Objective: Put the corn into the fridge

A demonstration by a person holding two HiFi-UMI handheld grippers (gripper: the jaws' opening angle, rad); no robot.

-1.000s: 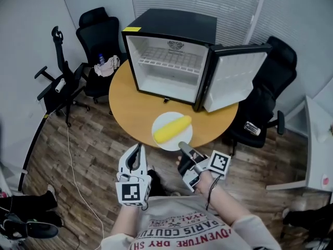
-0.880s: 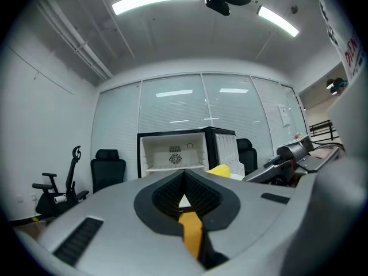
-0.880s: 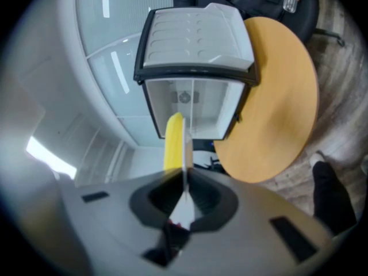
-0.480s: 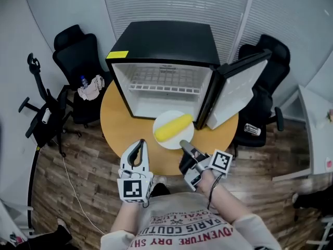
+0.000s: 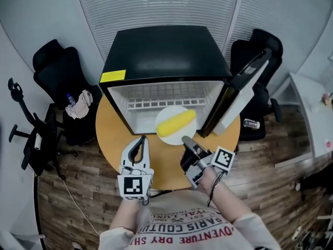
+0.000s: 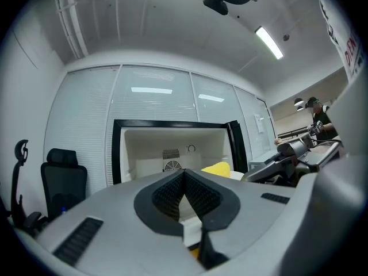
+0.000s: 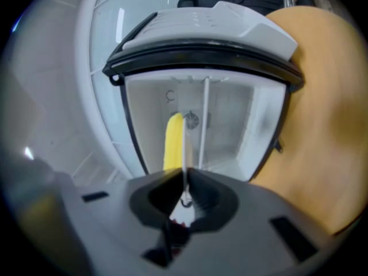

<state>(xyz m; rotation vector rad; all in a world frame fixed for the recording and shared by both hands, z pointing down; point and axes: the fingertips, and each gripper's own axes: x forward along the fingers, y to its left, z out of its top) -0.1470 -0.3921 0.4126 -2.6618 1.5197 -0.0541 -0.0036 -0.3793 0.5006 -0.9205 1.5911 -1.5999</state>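
Observation:
The yellow corn lies on a white plate that hangs in front of the open mouth of the black mini fridge. My right gripper is shut on the plate's near rim. In the right gripper view the plate shows edge-on between the jaws, with the corn beside it and the white fridge interior behind. My left gripper is shut and empty, level, left of the plate. From the left gripper view, the corn sits at the lower right of the fridge opening.
The fridge door stands open to the right. The fridge sits on a round wooden table. Black office chairs stand left and right; one holds a cloth and a bottle. A white desk is far right.
Both grippers have moved forward toward the fridge. The plate with the corn went from above the table's near edge to the fridge opening. The fridge now looks nearer.

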